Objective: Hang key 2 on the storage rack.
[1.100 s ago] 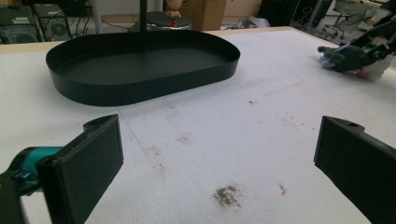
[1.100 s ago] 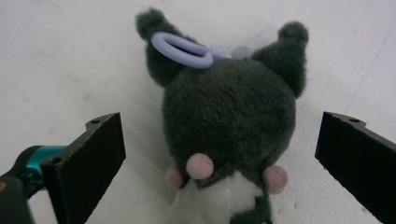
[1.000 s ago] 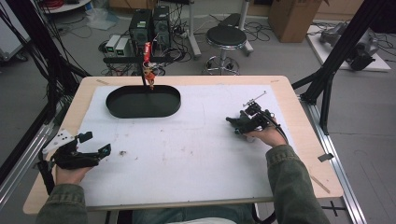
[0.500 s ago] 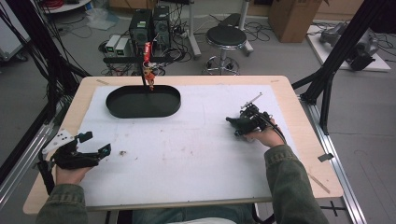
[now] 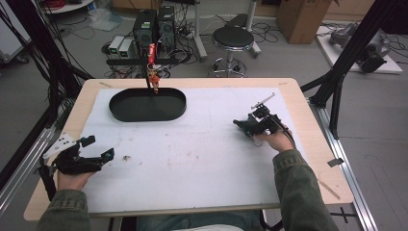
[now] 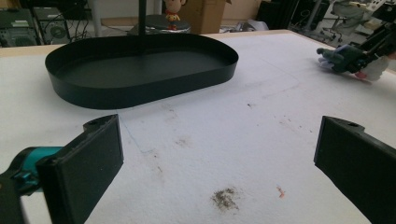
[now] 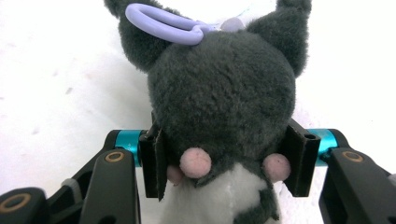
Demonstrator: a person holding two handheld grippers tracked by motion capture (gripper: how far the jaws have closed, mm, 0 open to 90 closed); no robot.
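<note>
A wooden table (image 5: pixel 312 144) carries a white, stained mat (image 5: pixel 192 159) that covers most of its top. On the mat, a black oval tray (image 5: pixel 147 105) sits toward the far left, and a grey plush toy (image 7: pixel 224 102) lies at the right.

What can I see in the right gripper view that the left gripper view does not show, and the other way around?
Right gripper view: the right gripper pads pressing the sides of a grey plush toy, its lilac clip ring and pink paws; its jaws have just been closing. Left gripper view: the black oval tray, the stained patch, and the left gripper wide open, holding nothing. Both show the white table cover and the toy.
</note>
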